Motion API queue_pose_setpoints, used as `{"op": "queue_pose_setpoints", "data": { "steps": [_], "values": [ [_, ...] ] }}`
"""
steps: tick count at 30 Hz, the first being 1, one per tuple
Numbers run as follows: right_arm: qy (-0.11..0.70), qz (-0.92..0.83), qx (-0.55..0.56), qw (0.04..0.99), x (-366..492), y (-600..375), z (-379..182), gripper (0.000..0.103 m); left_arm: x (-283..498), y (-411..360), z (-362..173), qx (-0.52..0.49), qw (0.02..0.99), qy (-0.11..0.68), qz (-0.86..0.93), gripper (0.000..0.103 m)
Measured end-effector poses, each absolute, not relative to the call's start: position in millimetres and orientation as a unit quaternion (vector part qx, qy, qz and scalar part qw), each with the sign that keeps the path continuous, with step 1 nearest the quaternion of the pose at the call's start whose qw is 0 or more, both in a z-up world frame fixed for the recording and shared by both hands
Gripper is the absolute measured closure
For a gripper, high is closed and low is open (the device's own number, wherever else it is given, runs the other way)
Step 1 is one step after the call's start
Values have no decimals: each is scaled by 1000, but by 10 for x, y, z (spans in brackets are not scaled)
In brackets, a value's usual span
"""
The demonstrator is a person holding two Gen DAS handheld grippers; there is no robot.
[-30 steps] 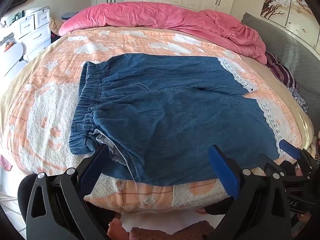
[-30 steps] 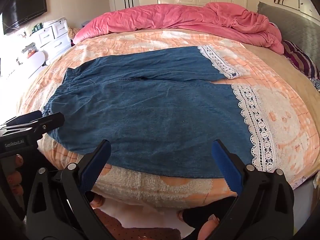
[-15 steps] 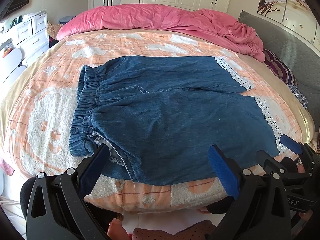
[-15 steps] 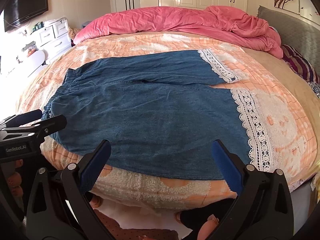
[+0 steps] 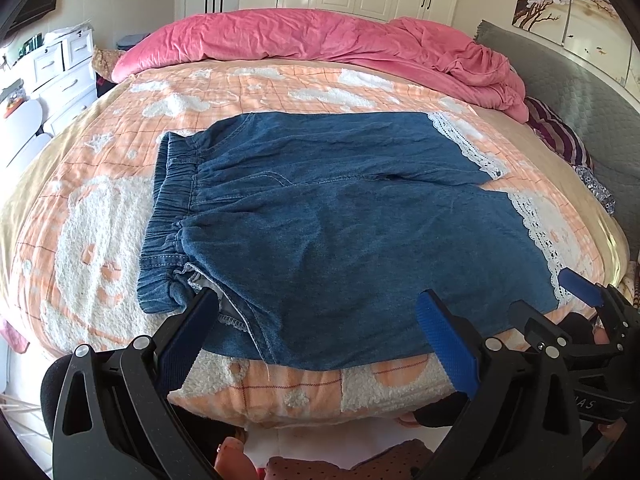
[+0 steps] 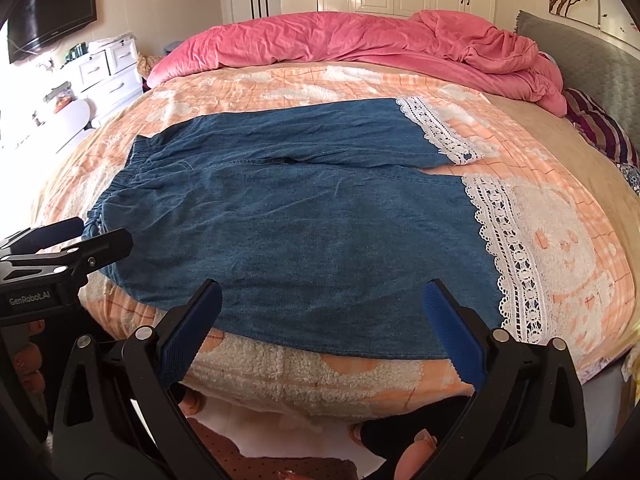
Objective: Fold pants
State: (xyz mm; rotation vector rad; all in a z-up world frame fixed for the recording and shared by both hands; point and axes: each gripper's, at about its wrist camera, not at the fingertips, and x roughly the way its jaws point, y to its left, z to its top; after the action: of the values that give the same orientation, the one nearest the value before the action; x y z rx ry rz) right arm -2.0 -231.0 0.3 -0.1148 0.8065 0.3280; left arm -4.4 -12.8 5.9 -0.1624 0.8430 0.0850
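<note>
**Take the near edge at both ends before you fold**

The denim pants (image 5: 328, 216) lie flat across the bed (image 5: 100, 240), waistband (image 5: 168, 216) toward 9 o'clock and the two lace-trimmed cuffs (image 6: 504, 256) toward 3 o'clock, with the near leg running along the bed's front edge. Your left tongs (image 5: 316, 332) hang wide apart and empty just off that edge, near the waistband corner at 7 o'clock. Your right tongs (image 6: 322, 320) are likewise spread wide and empty, over the near leg's lower hem side.

Nothing is gripped yet, so the step in hand looks like the first grasp for a lengthwise fold.

- Slide the left tongs toward 9 o'clock so they bite the waistband corner itself, not the loose inner lining (image 5: 208, 284) showing there.
- Carry the right tongs toward 3 o'clock to the near cuff, and pinch denim just inside the lace, which may stretch or snag.
- Lift both ends together and carry the near leg toward 12 o'clock onto the far leg, matching the lace edges.
- The fleecy blanket could catch in a low bite; close on the pants alone.
</note>
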Motion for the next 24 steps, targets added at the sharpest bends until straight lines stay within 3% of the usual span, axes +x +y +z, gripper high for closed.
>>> {"op": "queue_pose_setpoints", "data": {
  "steps": [24],
  "values": [
    [389, 159, -48, 906, 5, -2328, -40, 8, -18, -77, 39, -78, 909, 408, 42, 4]
  ]
}}
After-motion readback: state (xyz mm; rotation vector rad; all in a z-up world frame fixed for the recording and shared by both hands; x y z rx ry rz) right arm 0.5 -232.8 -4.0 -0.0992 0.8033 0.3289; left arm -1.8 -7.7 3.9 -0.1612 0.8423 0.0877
